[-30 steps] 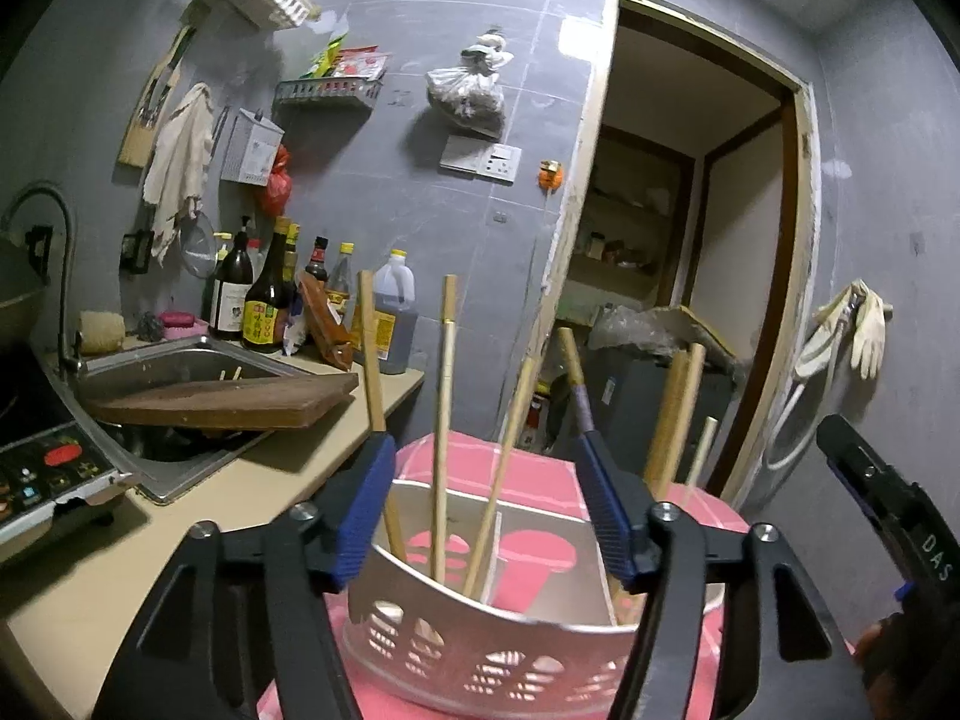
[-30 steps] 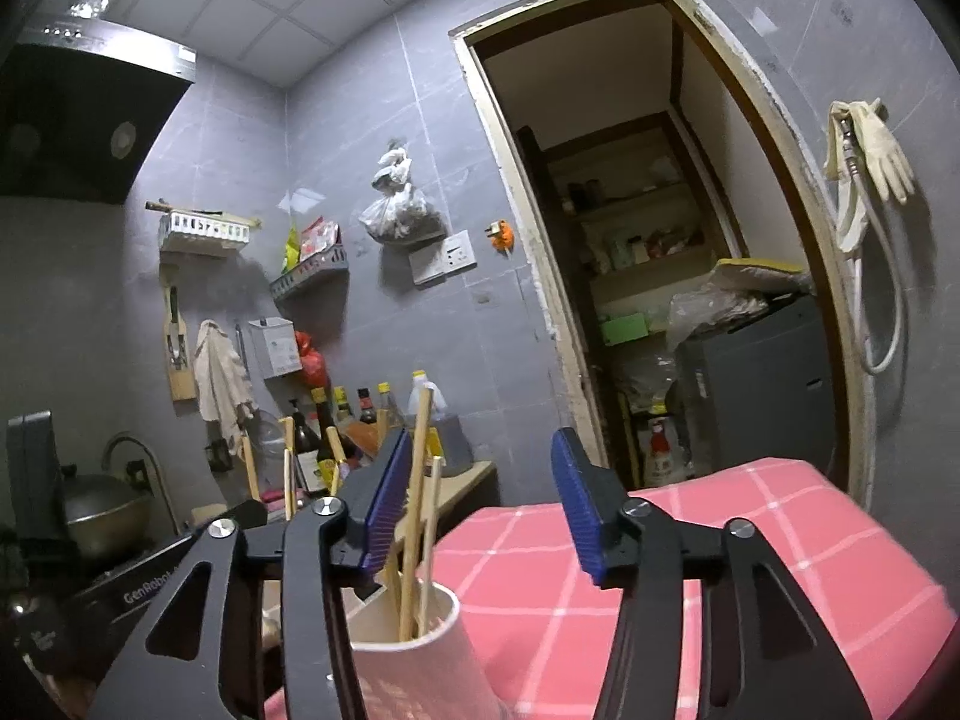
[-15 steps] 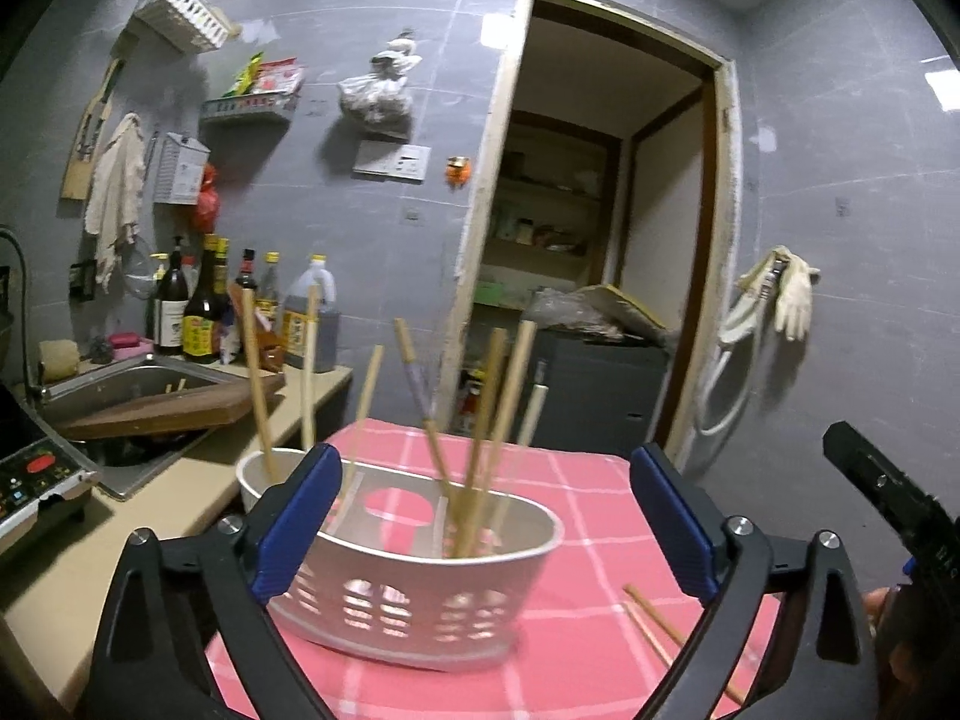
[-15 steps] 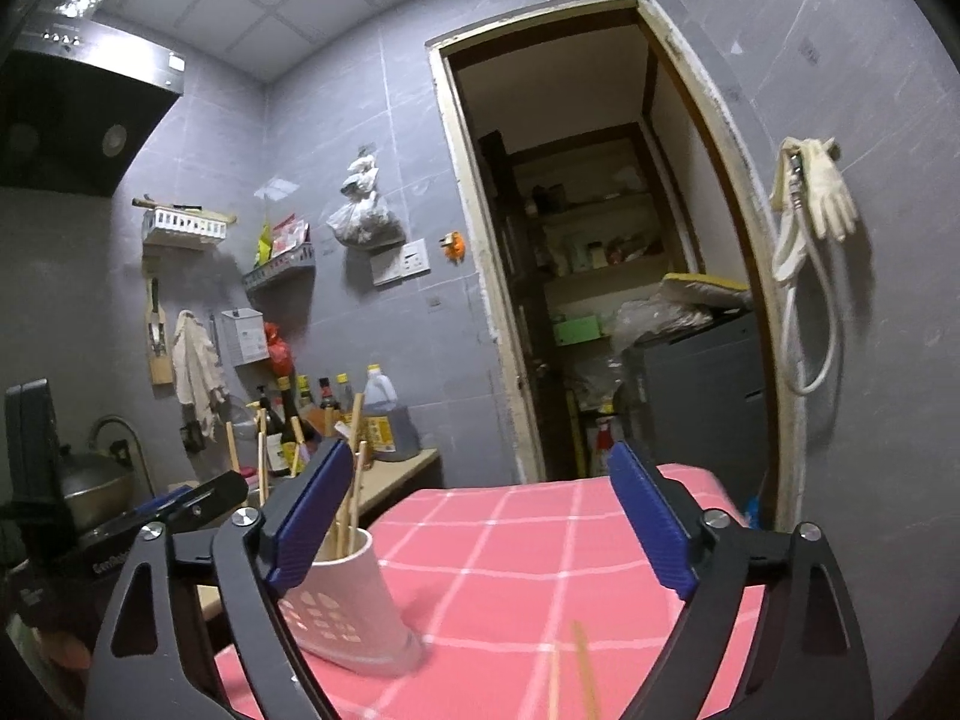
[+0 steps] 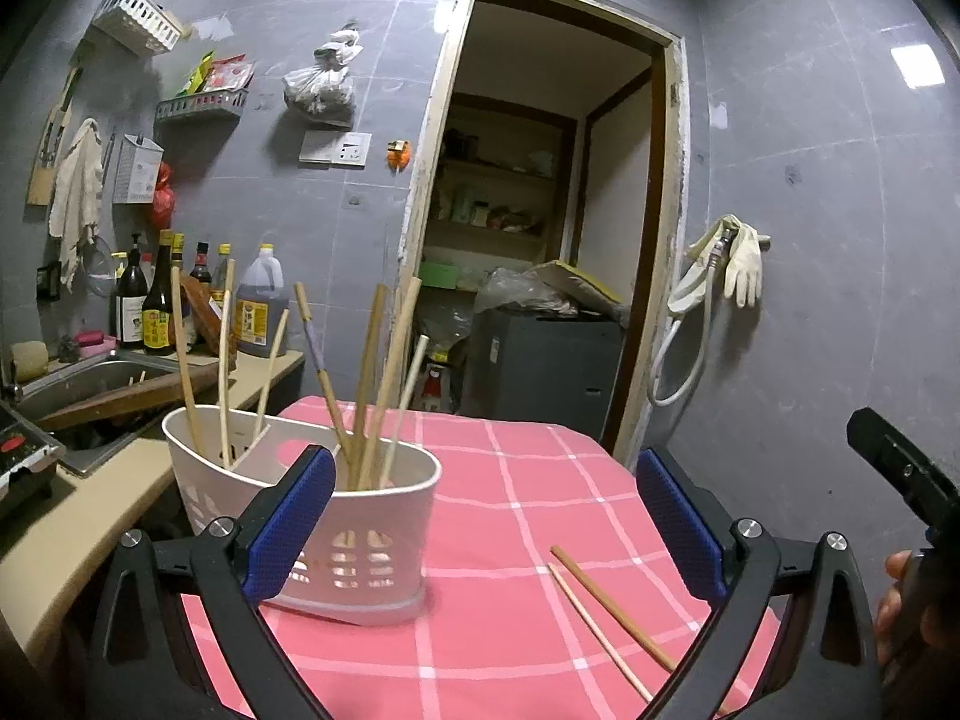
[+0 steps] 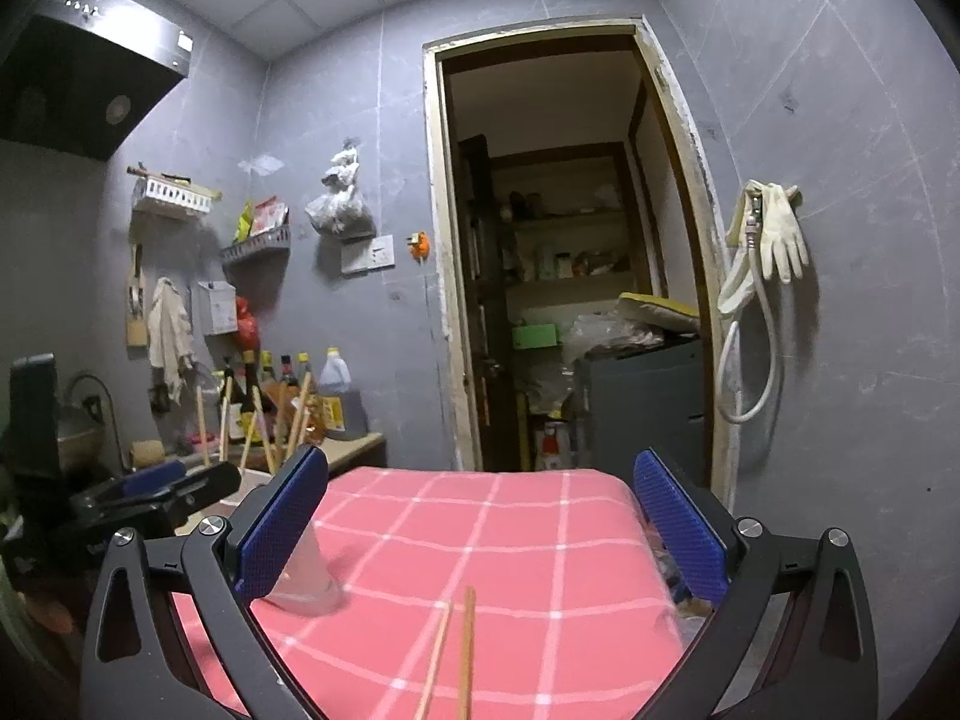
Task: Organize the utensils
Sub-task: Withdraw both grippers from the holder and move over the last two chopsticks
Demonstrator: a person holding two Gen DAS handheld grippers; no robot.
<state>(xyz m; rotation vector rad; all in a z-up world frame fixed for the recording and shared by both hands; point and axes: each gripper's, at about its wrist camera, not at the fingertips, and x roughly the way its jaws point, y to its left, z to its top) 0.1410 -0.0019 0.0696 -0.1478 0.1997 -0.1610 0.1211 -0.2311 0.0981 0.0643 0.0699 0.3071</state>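
Note:
A white slotted utensil holder point(image 5: 360, 534) stands on the pink checked tablecloth point(image 5: 528, 480), with several wooden chopsticks point(image 5: 384, 384) upright in it. Two loose chopsticks point(image 5: 606, 606) lie on the cloth to its right; they also show in the right wrist view point(image 6: 456, 654) at the near edge. My left gripper point(image 5: 486, 516) is open and empty, held back from the holder. My right gripper point(image 6: 480, 528) is open and empty above the loose chopsticks. The holder point(image 6: 306, 570) is mostly hidden behind the right gripper's left finger.
A counter point(image 5: 72, 516) with a sink point(image 5: 78, 384), a wooden board and sauce bottles point(image 5: 150, 306) runs along the left. An open doorway point(image 5: 540, 264) with a dark cabinet lies behind the table. Rubber gloves and a hose point(image 5: 726, 276) hang on the right wall.
Both grippers have opened wide and pulled back from the holder. The holder now stands free on the cloth, and the two loose chopsticks have come into view.

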